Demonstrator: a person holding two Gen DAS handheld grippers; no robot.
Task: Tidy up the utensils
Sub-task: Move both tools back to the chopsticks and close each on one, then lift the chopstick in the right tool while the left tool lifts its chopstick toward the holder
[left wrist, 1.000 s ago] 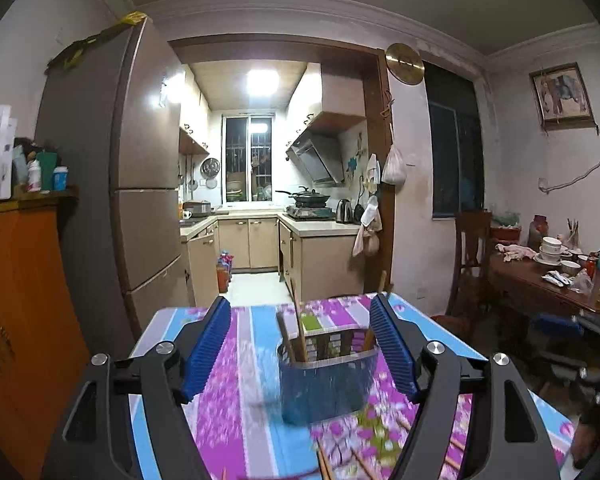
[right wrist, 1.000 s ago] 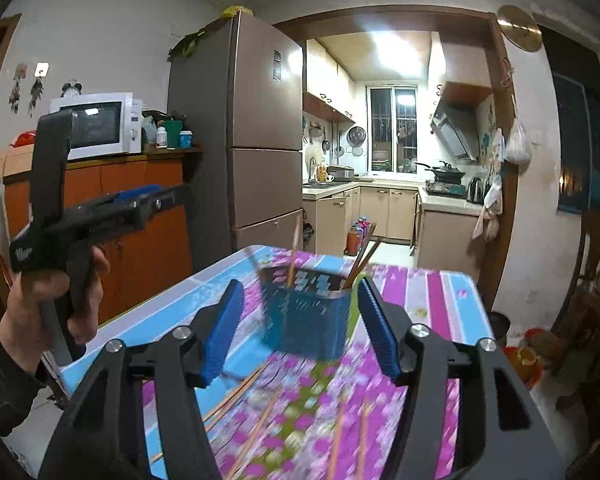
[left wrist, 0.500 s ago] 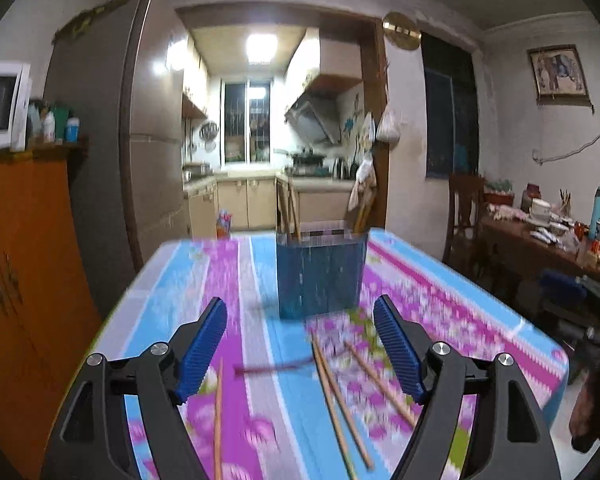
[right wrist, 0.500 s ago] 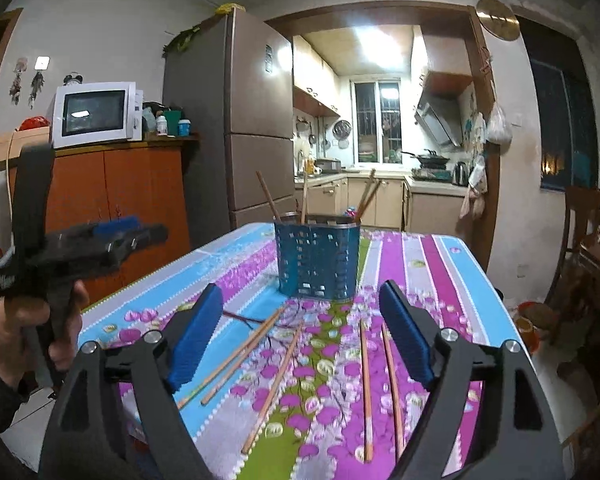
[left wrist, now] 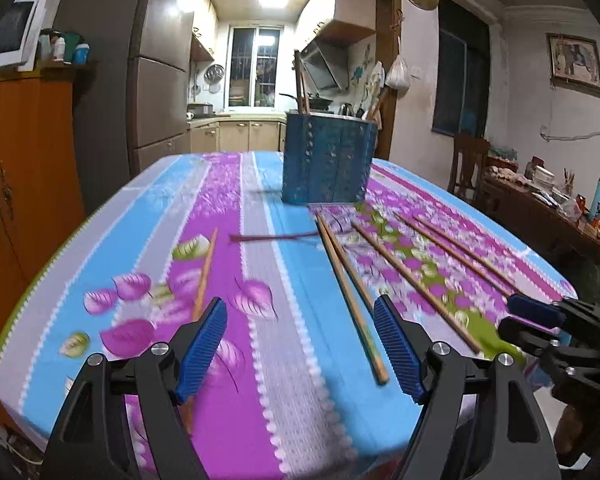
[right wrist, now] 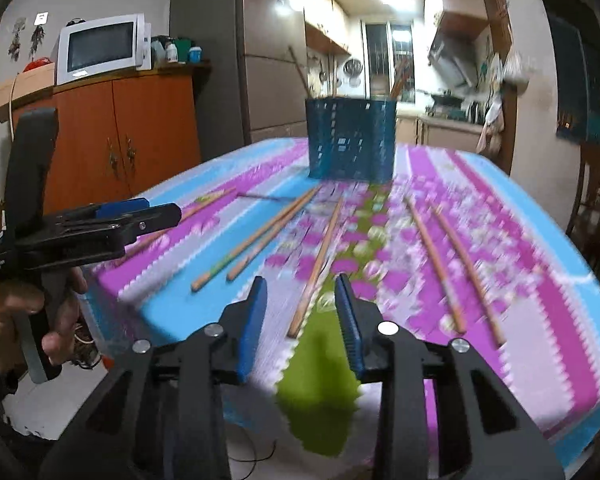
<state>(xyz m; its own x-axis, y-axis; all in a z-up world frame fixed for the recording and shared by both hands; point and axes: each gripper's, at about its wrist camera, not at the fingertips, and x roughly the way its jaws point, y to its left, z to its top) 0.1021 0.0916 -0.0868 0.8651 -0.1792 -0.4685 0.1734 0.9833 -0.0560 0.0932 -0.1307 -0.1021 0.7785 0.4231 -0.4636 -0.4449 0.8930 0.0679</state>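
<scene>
Reaching for loose chopsticks point(right wrist: 318, 260) on the bench point(right wrist: 540, 280): right gripper point(right wrist: 302, 316) closing, nothing grasped yet; left gripper point(left wrist: 300, 344) released; next, pinch one and carry it to the holder point(right wrist: 350, 140).

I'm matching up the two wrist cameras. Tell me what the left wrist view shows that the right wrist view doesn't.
Only the left wrist view shows the framed picture and the cluttered side table. Only the right wrist view shows the person's hand gripping the left gripper, and the microwave's front. Both show the blue utensil holder and loose chopsticks on the striped tablecloth.
</scene>
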